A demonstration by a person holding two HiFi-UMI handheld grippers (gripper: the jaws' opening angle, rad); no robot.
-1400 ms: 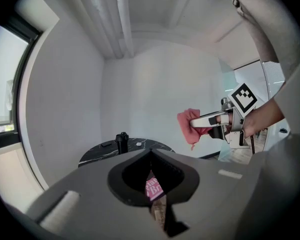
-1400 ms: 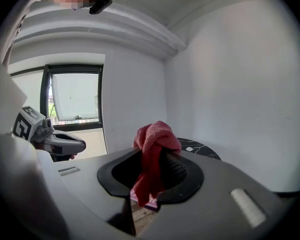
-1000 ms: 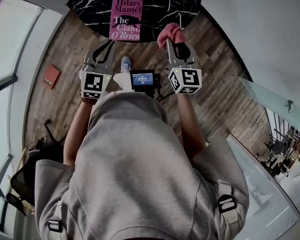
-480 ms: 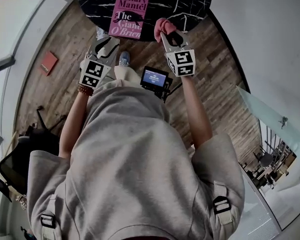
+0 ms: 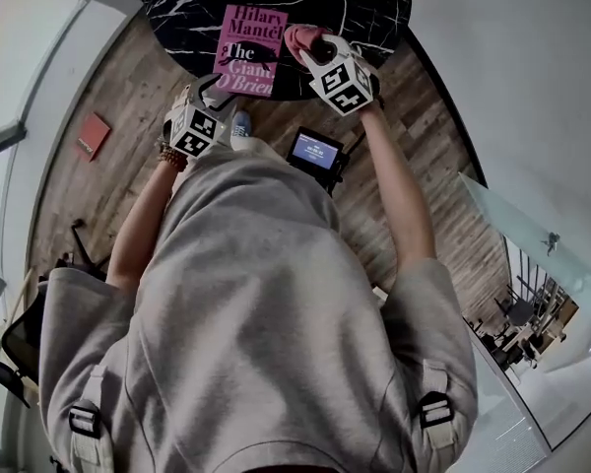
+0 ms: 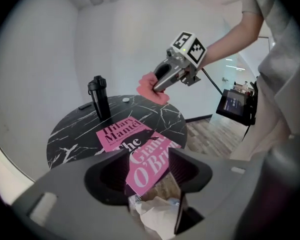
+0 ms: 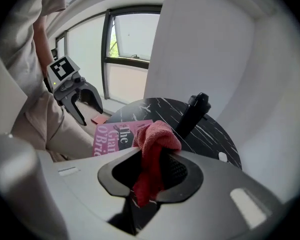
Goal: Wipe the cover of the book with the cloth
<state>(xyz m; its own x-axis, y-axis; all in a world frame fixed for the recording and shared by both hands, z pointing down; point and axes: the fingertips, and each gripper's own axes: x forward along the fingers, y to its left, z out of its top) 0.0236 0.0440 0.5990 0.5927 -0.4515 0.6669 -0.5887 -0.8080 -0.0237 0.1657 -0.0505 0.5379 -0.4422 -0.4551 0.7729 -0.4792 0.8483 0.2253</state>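
Observation:
A pink book [image 5: 250,49] lies flat on the round black marble table [image 5: 374,8], near its front edge. My right gripper [image 5: 313,51] is shut on a bunched pink cloth [image 5: 297,39] and hovers just right of the book; the cloth [image 7: 154,140] sticks out between the jaws. At the table's near edge, below the book's lower left corner, my left gripper [image 5: 215,89] stands open. Its jaws have just been opening, and nothing is between them. In the left gripper view the book [image 6: 135,144] shows beyond them.
A black bottle [image 6: 99,97] stands at the table's far side, with a small white disc [image 6: 126,99] near it. On the wooden floor lie a red flat object [image 5: 93,136] and crumpled white stuff [image 6: 157,215]. A small screen [image 5: 315,152] hangs at the person's front.
Both grippers have come down and forward toward the table. The right one, still holding the cloth, now hangs beside the book. The left jaws have gone from nearly shut to open.

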